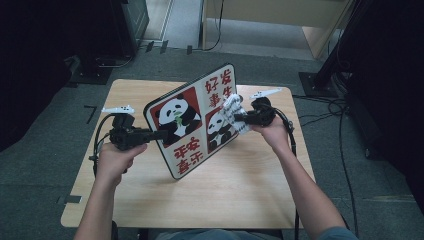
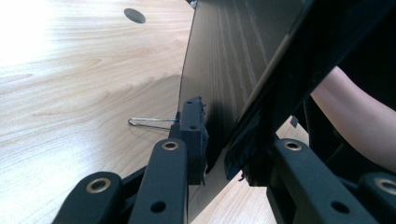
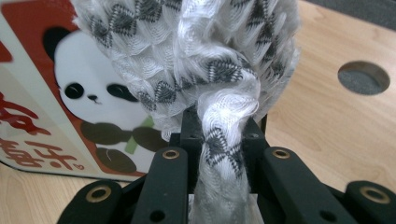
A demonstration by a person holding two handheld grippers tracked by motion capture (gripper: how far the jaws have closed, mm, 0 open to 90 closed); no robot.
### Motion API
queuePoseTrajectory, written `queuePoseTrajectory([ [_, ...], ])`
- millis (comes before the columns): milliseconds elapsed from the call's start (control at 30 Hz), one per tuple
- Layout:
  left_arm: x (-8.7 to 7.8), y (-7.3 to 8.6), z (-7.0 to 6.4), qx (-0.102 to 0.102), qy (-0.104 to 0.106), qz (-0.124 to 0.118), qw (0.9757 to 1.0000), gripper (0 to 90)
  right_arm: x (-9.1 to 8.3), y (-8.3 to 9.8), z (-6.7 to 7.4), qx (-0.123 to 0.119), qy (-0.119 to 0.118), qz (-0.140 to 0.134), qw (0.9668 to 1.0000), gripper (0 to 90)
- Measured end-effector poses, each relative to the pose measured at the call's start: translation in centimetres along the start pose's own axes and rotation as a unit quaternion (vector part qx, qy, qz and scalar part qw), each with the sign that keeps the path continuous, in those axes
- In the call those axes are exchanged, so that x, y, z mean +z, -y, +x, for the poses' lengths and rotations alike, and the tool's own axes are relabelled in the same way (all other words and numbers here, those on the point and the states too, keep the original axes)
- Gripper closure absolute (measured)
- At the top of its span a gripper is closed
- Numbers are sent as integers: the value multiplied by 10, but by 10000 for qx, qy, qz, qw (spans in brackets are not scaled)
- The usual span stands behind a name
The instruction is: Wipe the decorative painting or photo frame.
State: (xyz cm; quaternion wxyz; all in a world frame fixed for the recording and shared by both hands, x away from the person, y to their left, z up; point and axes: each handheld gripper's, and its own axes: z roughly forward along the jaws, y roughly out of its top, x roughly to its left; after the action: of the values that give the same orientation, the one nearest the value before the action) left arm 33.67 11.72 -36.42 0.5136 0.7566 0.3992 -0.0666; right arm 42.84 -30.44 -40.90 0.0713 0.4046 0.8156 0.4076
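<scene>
Two hands come up from the near edge of the counter (image 1: 210,200), and each one holds a gripper. Our left hand (image 1: 112,160) has its forearm low over the wood and points the left gripper (image 1: 150,134) to the right. Our right hand (image 1: 274,132) reaches a bit farther in and points the right gripper (image 1: 239,118) to the left, so the two tools face each other.

Between them stands the panda board (image 1: 192,120). It sits up on its lower edge on the counter and leans, with the picture side turned to us. The left jaws are clamped on its left edge. In the left gripper view we see the dark wood-grain back of the board (image 2: 229,60) between the jaws, and a thin wire clip (image 2: 152,122) lying on the wood just beside it.

The right jaws are clamped on a white cloth (image 3: 196,60) with little grey diamond shapes. In the high view the cloth (image 1: 234,112) rests against the right part of the board's face, by the lower panda.

The board has four squares. Two are red with a panda in each, and one panda holds something green. Two are white with big red Chinese writing; we can't read the words clearly.

A round hole (image 3: 363,77) is cut in the counter past the cloth. Farther off lie grey carpet, black cables (image 1: 320,117) and a pale wooden piece of furniture (image 1: 280,15).
</scene>
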Motion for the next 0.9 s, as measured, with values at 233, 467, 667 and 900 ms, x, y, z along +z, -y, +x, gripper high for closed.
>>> queuePoseTrajectory([
  [233,0,0,0,10,-5,7,10000,750,6,9,-3,82,14,96,9999,789],
  [467,0,0,-1,19,-5,13,10000,750,12,17,-5,159,35,251,9996,787],
  [667,0,0,-1,28,-13,8,10000,750,19,30,-10,328,-2,272,9991,786],
  [900,1,0,-2,56,-8,8,10000,750,26,41,-14,411,45,400,9983,785],
])
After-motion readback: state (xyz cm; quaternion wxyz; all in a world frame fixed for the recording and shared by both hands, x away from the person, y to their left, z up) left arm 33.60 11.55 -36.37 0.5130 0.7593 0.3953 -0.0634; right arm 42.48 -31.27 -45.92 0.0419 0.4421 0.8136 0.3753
